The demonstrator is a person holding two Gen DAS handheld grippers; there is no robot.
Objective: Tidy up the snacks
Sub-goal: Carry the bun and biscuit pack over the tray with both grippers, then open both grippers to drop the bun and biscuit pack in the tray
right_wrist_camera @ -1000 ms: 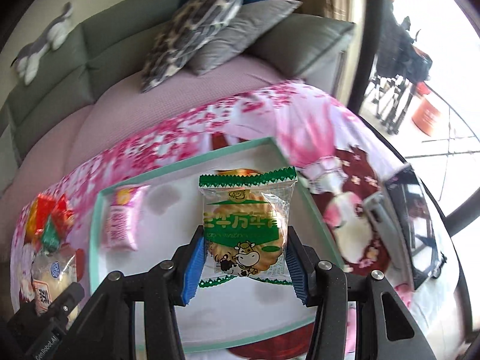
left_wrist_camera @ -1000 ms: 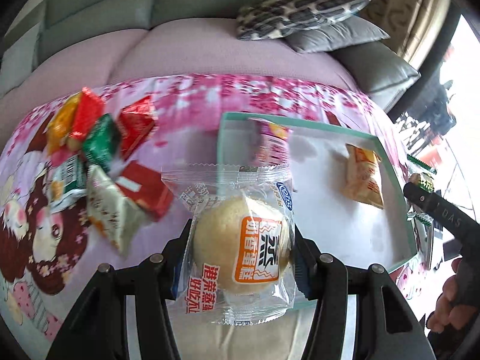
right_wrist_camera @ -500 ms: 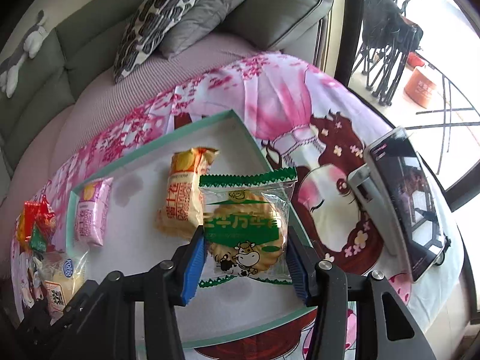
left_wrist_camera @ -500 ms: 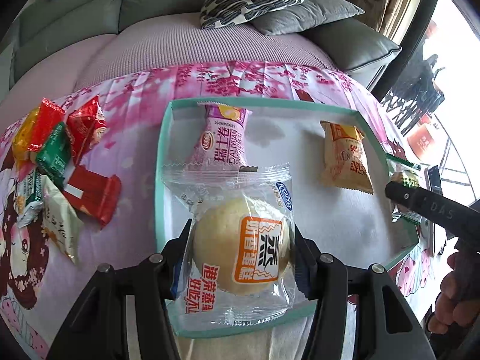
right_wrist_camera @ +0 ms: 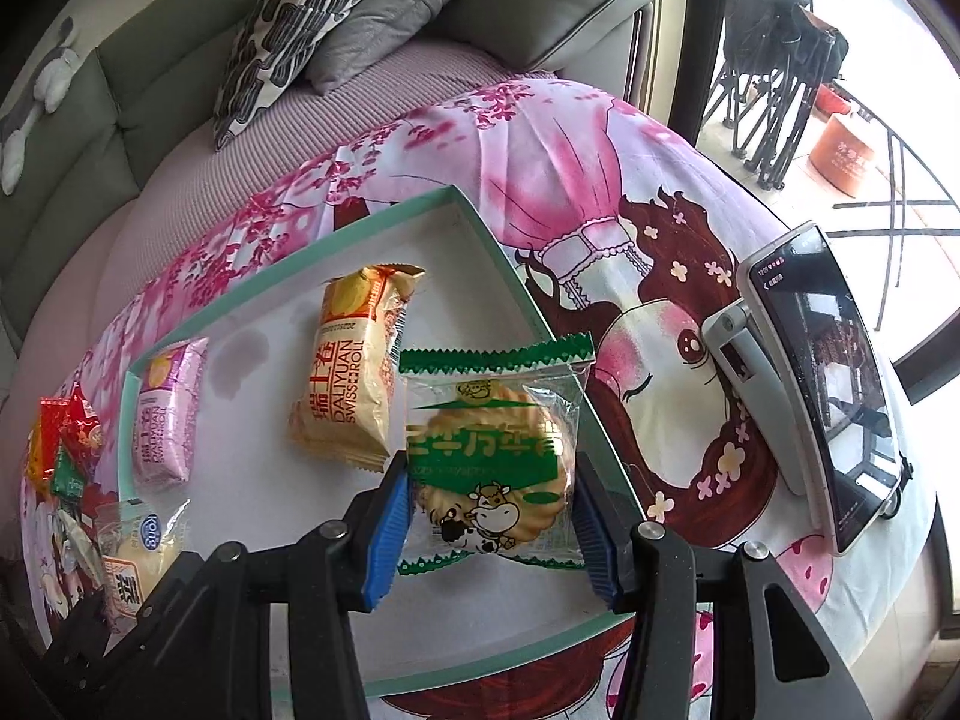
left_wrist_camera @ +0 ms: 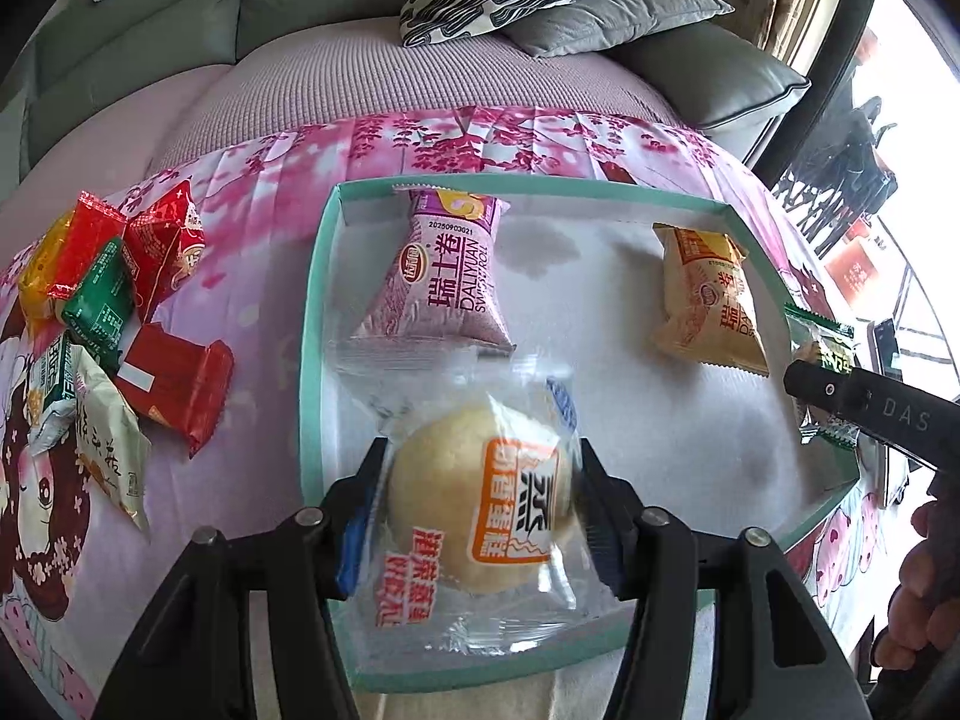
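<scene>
Left gripper [left_wrist_camera: 480,501] jaws just opening, seemingly loose around bun packet [left_wrist_camera: 474,504]; right gripper [right_wrist_camera: 492,516] gripping biscuit packet [right_wrist_camera: 492,456].

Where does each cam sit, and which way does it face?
Left wrist: on the left gripper, looking steeply down at the tray; its jaws have just opened around the bun packet; a hand shows at right.
Right wrist: on the right gripper, looking down; shut on the biscuit packet.
Shared: tray, bun packet, purple roll, yellow roll.
</scene>
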